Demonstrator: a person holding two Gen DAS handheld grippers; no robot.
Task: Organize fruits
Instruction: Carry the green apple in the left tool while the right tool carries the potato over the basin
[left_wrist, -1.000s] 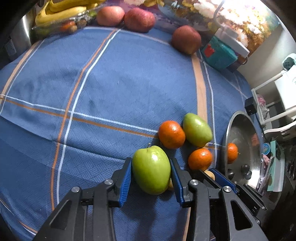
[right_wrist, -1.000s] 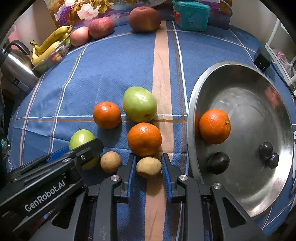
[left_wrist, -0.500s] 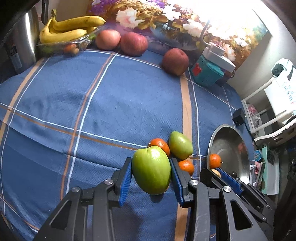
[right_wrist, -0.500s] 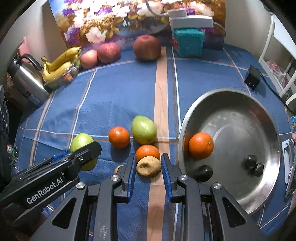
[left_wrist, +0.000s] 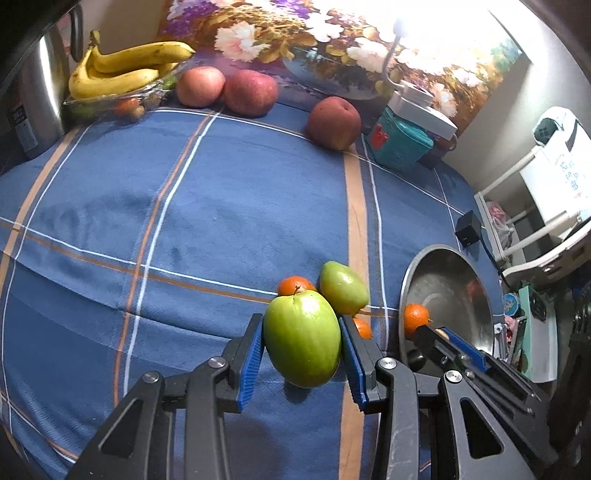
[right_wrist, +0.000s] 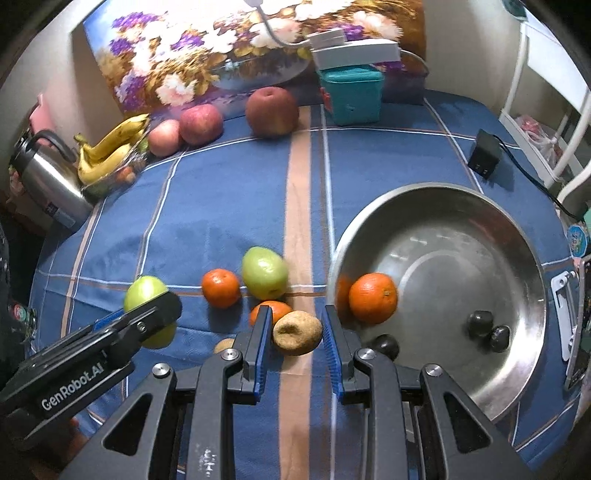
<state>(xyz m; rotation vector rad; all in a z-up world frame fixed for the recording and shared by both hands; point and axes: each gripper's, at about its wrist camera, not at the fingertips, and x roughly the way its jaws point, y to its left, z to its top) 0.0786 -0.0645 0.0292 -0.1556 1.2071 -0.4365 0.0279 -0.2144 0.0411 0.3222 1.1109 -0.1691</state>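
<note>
My left gripper is shut on a green apple and holds it above the blue cloth; it also shows in the right wrist view. My right gripper is shut on a brown kiwi, lifted beside the steel bowl. The bowl holds an orange and three dark fruits. On the cloth lie another green apple, two oranges and a second kiwi, partly hidden by my fingers.
Three red apples line the back edge. Bananas lie in a glass dish beside a steel kettle. A teal box and a black adapter stand at the back right.
Both grippers have risen from the cloth, the left with the green apple and the right with the kiwi. The rest of the fruit has stayed in place.
</note>
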